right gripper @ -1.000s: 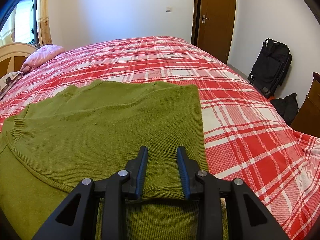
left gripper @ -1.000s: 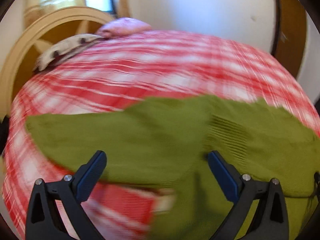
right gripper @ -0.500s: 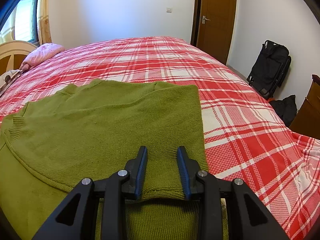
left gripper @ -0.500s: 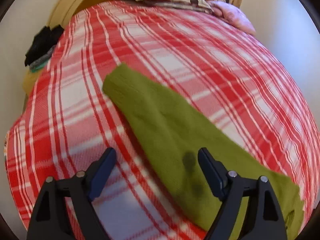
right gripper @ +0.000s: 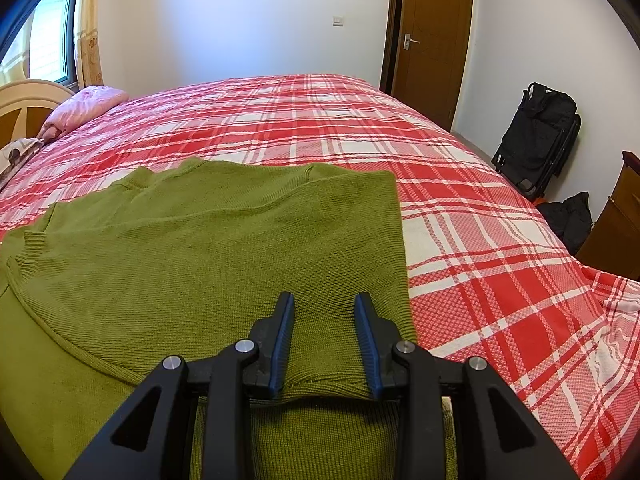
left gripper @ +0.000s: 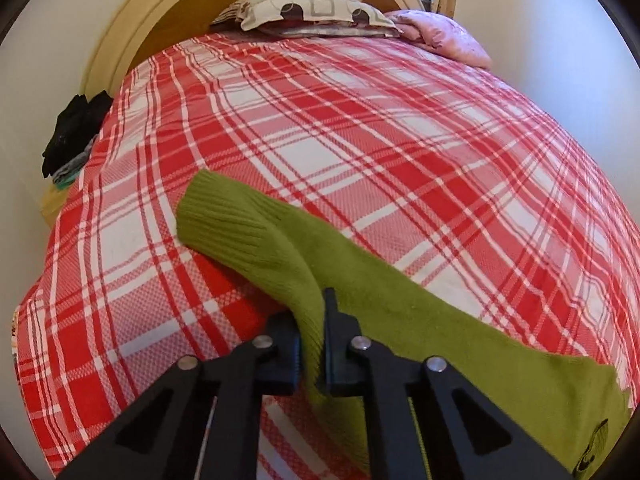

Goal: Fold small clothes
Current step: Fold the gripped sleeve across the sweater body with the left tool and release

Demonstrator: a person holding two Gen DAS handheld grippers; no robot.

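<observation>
Nearest the left camera, the left claw (left gripper: pixel 311 344) has just been closing and now pinches a raised fold of the green sweater's sleeve (left gripper: pixel 256 240), whose ribbed cuff lies ahead on the red plaid bed (left gripper: pixel 360 128). On the other side, the right claw (right gripper: pixel 325 340) stands partly open, pads flanking the sweater's (right gripper: pixel 208 240) folded ribbed edge; whether they press it I cannot tell. Beyond, pillows (left gripper: pixel 312 12) rest by the headboard (left gripper: pixel 132 32).

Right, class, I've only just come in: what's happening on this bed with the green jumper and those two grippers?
A person is folding a green sweater on a red plaid bedspread. The left gripper has just closed on the sleeve behind its cuff. The right gripper sits over a folded edge, fabric between its half-open jaws; whether it grips is unclear.
</observation>
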